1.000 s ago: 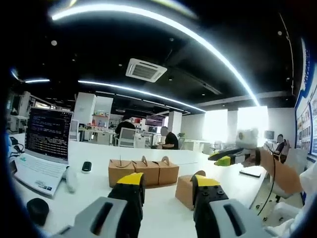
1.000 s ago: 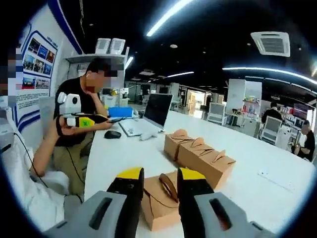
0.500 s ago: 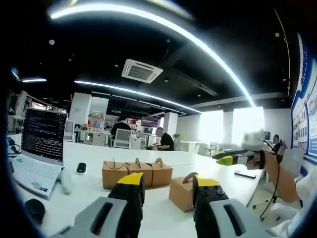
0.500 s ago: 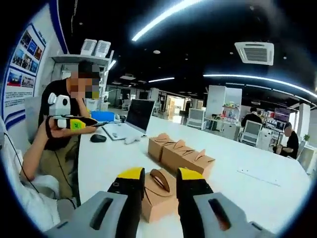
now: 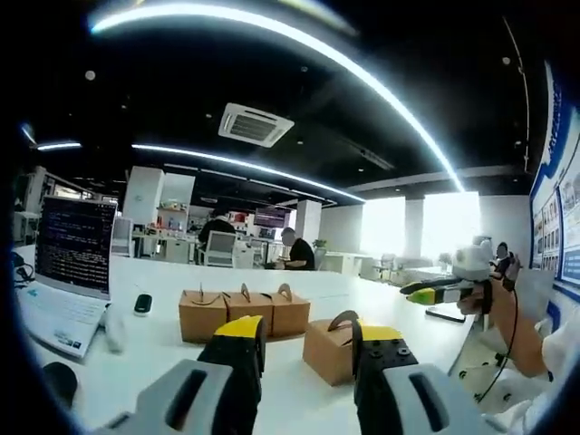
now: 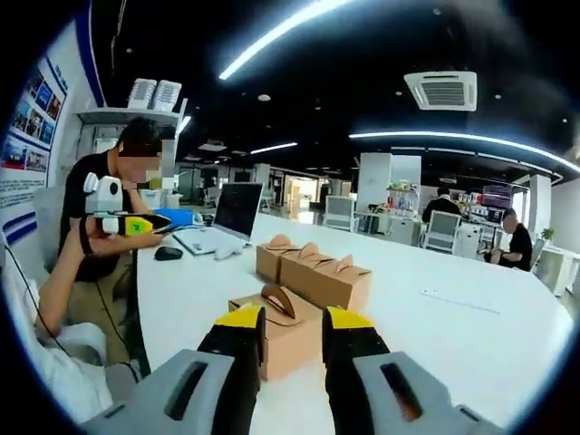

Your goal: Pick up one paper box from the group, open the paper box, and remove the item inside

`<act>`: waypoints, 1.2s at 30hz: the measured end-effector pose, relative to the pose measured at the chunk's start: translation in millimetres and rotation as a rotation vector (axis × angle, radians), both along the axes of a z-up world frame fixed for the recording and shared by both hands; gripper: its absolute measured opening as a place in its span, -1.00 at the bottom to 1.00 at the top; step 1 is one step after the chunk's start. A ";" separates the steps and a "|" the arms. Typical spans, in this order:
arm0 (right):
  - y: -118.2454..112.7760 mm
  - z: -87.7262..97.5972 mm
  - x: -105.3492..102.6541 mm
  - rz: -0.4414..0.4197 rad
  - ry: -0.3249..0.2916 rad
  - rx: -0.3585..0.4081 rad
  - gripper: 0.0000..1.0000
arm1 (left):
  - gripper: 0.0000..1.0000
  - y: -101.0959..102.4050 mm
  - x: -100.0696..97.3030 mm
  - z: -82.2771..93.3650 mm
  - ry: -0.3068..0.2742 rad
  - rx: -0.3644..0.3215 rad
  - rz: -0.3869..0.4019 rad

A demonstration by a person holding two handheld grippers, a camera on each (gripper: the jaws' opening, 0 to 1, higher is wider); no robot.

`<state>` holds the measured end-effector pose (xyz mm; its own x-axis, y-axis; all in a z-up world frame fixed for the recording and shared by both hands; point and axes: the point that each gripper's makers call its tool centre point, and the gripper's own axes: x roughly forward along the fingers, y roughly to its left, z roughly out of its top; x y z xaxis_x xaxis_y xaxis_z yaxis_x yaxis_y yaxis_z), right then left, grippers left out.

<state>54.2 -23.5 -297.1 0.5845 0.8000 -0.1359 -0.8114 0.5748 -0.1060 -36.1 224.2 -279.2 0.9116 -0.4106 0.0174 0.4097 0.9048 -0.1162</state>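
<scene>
A long white counter (image 5: 299, 290) runs across an open office. On it stands a row of three brown paper boxes (image 5: 240, 311) with arched handles, touching side by side, and a fourth, single paper box (image 6: 276, 331) apart from the row, nearer the person. In the right gripper view this single box sits just beyond the right gripper (image 6: 293, 328), seen through the gap between its yellow-tipped jaws, which stand apart and grip nothing. In the left gripper view the same box lies partly behind the right-hand jaw of the left gripper (image 5: 308, 332), whose jaws are likewise parted and empty.

A laptop (image 5: 68, 272) stands at the counter's far end; its dark screen carries lines of text too small to read. A mouse (image 5: 142, 304) lies beside it. Wall posters (image 6: 23, 149) show blue panels and photos, their writing illegible. A seated person (image 6: 113, 222) is partly hidden behind the left gripper as seen from the right.
</scene>
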 end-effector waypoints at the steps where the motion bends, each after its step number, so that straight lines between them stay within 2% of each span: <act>1: -1.1 -0.8 -0.7 -0.001 0.005 0.011 -0.48 | -0.21 -0.2 0.2 -0.1 0.000 0.000 0.000; 8: -8.9 -6.2 -5.5 -0.012 0.008 0.034 -0.48 | -0.21 -2.8 0.0 -0.7 0.002 0.005 -0.002; 16: -20.2 -20.7 -6.5 -0.023 0.024 0.041 -0.48 | -0.21 -6.8 2.9 -5.5 0.015 0.013 -0.006; 36: -28.0 -15.9 -10.5 -0.033 0.012 0.041 -0.48 | -0.21 -13.6 4.1 -9.4 0.019 0.032 -0.006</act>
<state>43.7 -51.5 -313.0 0.6089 0.7855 -0.1104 -0.7932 0.6046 -0.0726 -32.0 210.6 -288.6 0.9093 -0.4160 -0.0129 0.4130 0.9057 -0.0952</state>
